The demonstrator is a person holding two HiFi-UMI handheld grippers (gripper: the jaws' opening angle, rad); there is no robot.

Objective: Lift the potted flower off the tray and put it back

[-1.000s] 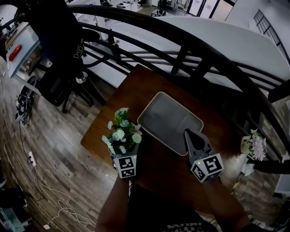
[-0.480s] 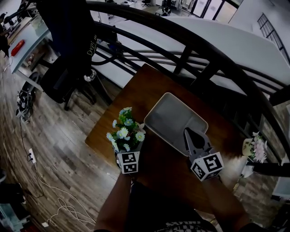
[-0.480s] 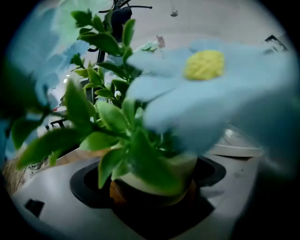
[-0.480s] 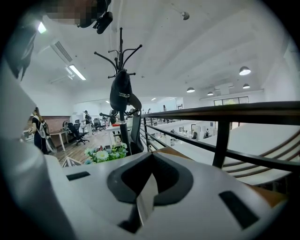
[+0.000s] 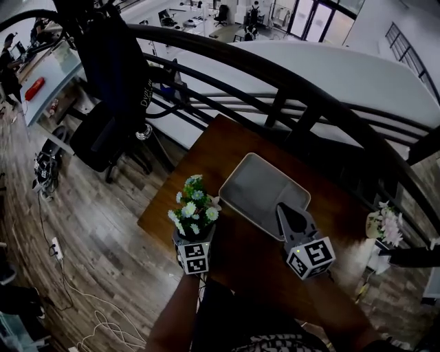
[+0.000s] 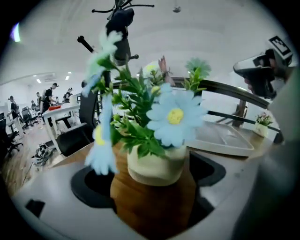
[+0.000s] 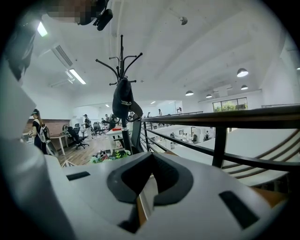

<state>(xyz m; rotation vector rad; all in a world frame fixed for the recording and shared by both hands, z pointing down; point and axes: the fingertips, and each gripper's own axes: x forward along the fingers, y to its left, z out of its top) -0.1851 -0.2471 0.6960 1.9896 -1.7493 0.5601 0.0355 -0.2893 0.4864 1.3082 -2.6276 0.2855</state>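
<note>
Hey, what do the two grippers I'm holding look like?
The left gripper and right gripper have pale grey bodies with dark jaw pads. Each carries a white cube with black square markers: left cube, right cube.

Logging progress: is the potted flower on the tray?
Off: left gripper holds the cream-potted flower beside the empty grey rectangular tray.

Head view is coming out dim and underexposed, table [image 5: 240, 254] and floor [image 5: 89, 227] sinking into shadow; daylight is blowing out the windows [image 5: 313, 17] at top. Both gripper views are running brighter, ceiling lamps [image 7: 242, 72] glaring white. The potted flower [image 6: 150, 136] is sitting soft, out of focus up close. Fisheye is bending the railing [image 7: 225, 117], corners vignetting black in all three views.
</note>
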